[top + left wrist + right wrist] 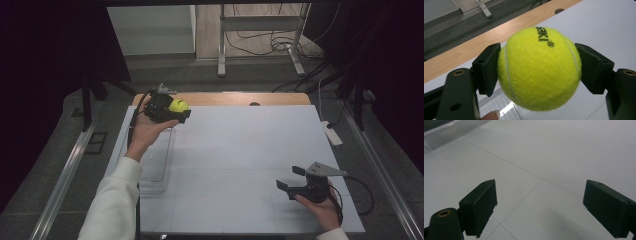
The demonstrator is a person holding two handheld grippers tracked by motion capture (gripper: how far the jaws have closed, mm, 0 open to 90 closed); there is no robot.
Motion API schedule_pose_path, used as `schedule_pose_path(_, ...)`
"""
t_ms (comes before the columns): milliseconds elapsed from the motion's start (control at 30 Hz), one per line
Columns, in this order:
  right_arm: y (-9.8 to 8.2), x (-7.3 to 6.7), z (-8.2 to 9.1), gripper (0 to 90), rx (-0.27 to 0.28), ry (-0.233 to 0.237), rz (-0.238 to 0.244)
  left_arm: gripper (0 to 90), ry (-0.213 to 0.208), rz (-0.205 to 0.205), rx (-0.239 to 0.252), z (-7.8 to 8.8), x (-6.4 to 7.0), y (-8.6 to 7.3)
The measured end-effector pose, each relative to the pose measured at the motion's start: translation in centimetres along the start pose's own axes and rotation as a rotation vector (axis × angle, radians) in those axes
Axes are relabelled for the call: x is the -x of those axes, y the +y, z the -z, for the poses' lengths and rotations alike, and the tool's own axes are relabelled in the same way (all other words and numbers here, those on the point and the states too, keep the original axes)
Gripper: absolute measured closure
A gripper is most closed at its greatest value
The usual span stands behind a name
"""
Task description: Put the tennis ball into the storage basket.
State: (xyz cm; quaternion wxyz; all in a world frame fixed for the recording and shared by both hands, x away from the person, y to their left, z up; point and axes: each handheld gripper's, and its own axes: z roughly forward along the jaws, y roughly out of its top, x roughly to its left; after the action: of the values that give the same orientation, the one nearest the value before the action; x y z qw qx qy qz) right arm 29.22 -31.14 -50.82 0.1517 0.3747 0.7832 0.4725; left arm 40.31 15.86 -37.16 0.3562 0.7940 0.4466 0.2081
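Now your left claw (539, 68) pinches the ball (540, 67) across its middle, upper left; it's light, springy, fuzzy. Right claw (540, 207) gapes empty.

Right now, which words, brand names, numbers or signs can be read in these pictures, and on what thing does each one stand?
"EKI" with a small ® sign after it: black print on the yellow tennis ball, upside down in the left gripper view; earlier letters run over the ball's top edge and cannot be read.
High view: the ball's print is too small to read.
Right gripper view: no text.
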Motion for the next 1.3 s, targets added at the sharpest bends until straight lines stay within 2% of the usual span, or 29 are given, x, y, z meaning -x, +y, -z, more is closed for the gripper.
schedule_pose_path(1300,0.0,0.0,0.0,12.3,0.004,0.0,0.004,26.7,0.064,0.044,0.0,1.1,-2.5,-1.0)
